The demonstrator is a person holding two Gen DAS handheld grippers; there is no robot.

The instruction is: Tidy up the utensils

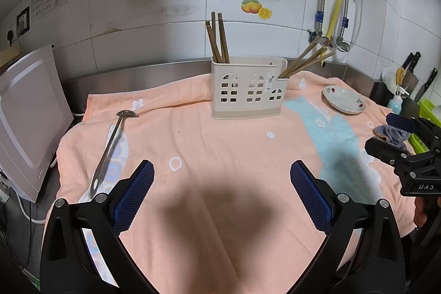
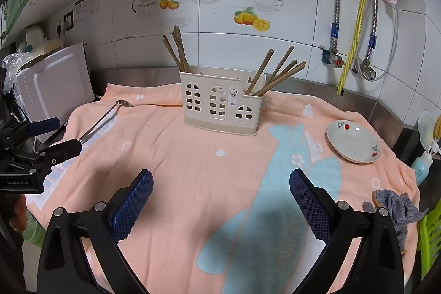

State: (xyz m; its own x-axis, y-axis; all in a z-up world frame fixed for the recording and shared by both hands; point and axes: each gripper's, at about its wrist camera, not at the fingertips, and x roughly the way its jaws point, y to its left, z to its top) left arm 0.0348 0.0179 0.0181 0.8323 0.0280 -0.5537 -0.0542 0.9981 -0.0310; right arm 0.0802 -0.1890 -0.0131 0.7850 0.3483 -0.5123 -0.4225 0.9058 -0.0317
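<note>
A cream utensil holder [image 1: 248,90] [image 2: 222,108] with window cut-outs stands at the back of the peach towel. Brown chopsticks [image 1: 217,39] [image 2: 176,51] stand in its left compartment and more chopsticks [image 1: 306,59] [image 2: 278,73] lean out of its right one. A metal ladle [image 1: 110,145] [image 2: 102,119] lies flat on the towel's left side. My left gripper [image 1: 222,178] hovers open over the towel's near middle, the ladle's handle just left of its left finger. My right gripper [image 2: 220,186] is open above the blue whale print, holding nothing.
A white dish [image 1: 344,99] [image 2: 354,141] with red flowers sits at the right. A grey rag [image 2: 394,208] lies at the towel's right edge. A white appliance [image 1: 27,115] stands at the left. Knives [image 1: 419,73] and a green rack [image 2: 430,233] are on the far right.
</note>
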